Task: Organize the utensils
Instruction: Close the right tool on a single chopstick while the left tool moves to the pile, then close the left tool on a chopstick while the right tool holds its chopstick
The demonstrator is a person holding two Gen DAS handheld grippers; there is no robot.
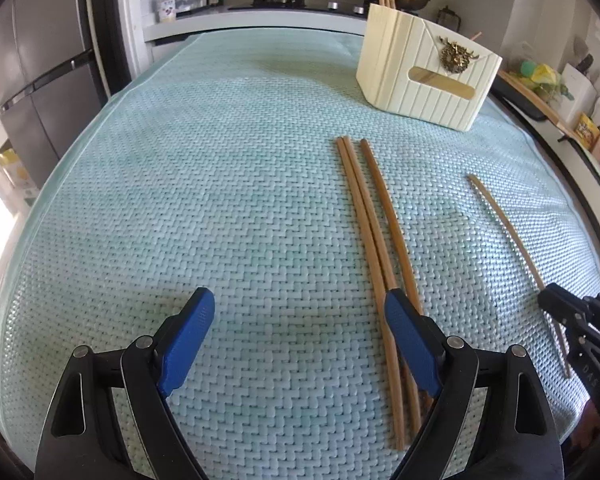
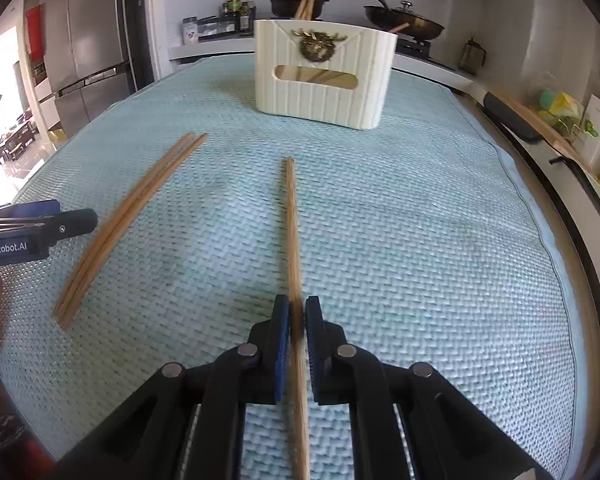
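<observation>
Two handheld tongs work over a tabletop [image 2: 420, 240] covered by a pale green woven mat. The right tongs [image 2: 297, 320] are clamped on a single wooden chopstick [image 2: 292, 232] that points toward a cream holder [image 2: 324, 80] at the far end, where other chopsticks already stand. To do this well, the chopstick should be lifted level, tipped upright and dropped into the holder's open top. The left tongs [image 1: 300, 312] hang spread wide, angled downward, beside three loose chopsticks [image 1: 374, 232] and gripping nothing.
</observation>
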